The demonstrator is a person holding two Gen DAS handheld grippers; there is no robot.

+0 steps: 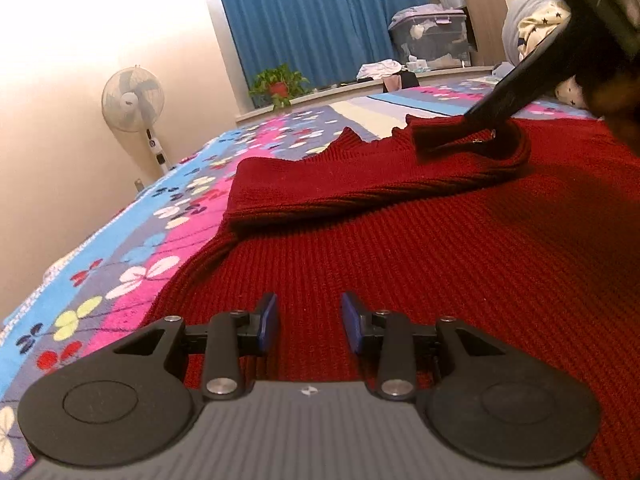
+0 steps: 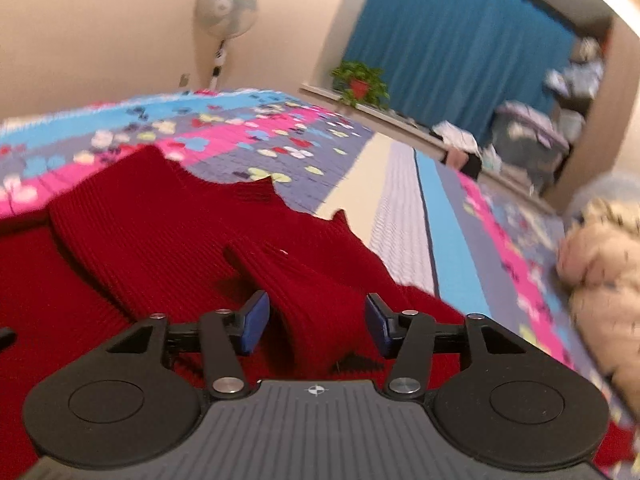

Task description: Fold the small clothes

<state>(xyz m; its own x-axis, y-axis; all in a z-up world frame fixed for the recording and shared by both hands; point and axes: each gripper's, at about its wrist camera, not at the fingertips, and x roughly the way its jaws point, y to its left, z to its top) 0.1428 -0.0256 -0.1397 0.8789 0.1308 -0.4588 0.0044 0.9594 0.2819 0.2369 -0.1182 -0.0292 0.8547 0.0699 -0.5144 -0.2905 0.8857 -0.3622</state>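
Note:
A dark red knit sweater (image 1: 420, 248) lies flat on the flowered bedspread (image 1: 132, 240). One sleeve (image 1: 320, 188) is folded across its body. My left gripper (image 1: 309, 320) is open and empty, low over the sweater's near left part. My right gripper (image 2: 316, 320) is open, its blue pads on either side of a raised fold of the sleeve (image 2: 316, 304) without pinching it. In the left wrist view the right gripper's black fingers (image 1: 504, 96) reach down at the sleeve cuff (image 1: 472, 140) near the collar.
A pedestal fan (image 1: 134, 108) stands by the left wall. A potted plant (image 1: 278, 86) sits on the ledge before the blue curtain (image 1: 308, 20). Storage boxes (image 1: 430, 36) and a pile of pale clothes (image 2: 604, 248) lie at the right.

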